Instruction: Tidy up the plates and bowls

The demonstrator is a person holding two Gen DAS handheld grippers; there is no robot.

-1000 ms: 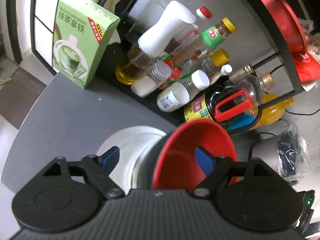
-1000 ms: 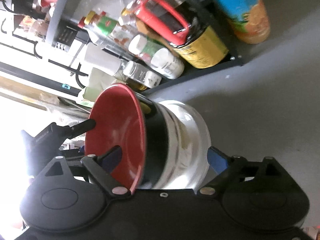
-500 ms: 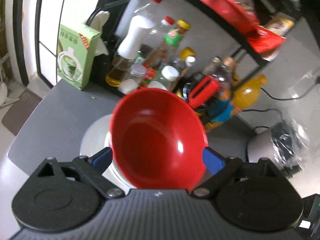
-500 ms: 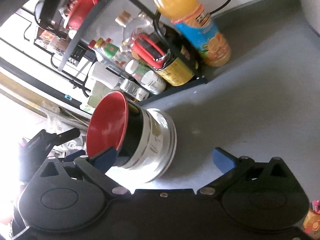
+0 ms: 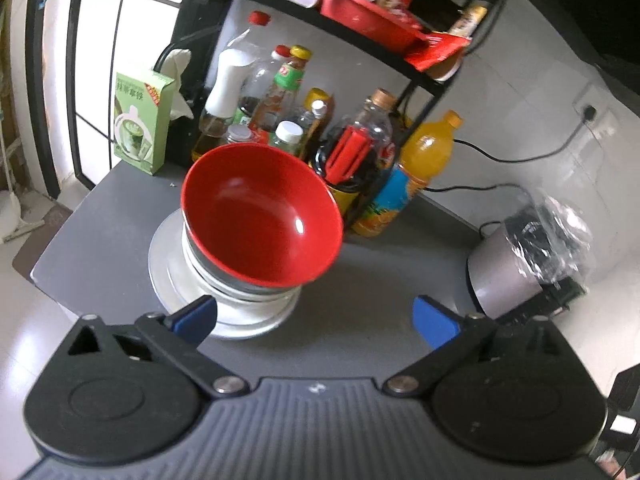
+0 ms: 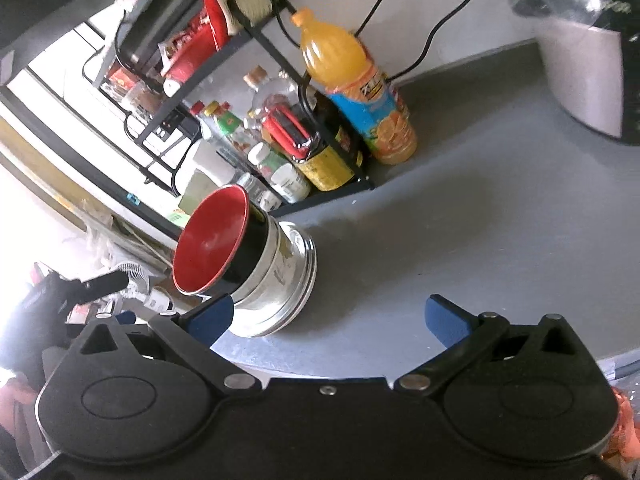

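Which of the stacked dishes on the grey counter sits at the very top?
The glossy red bowl with a black outside tops the stack. The dishes beneath it are silver metal bowls resting on a wide flat silver metal plate.

A grey desk (image 5: 120,216) carries plenty of clutter here. Up at eleven o'clock in the left wrist view stands a green tea box (image 5: 140,120), upright at the desk's edge. At twelve, a black wire rack (image 5: 424,80) crowds condiment bottles (image 5: 280,92) together, with a red tub (image 5: 360,12) on its upper shelf. Just beside the rack stands an orange juice bottle (image 5: 416,168), and out at three o'clock sits a plastic-wrapped appliance (image 5: 528,256), black cables (image 5: 520,156) trailing along the wall.
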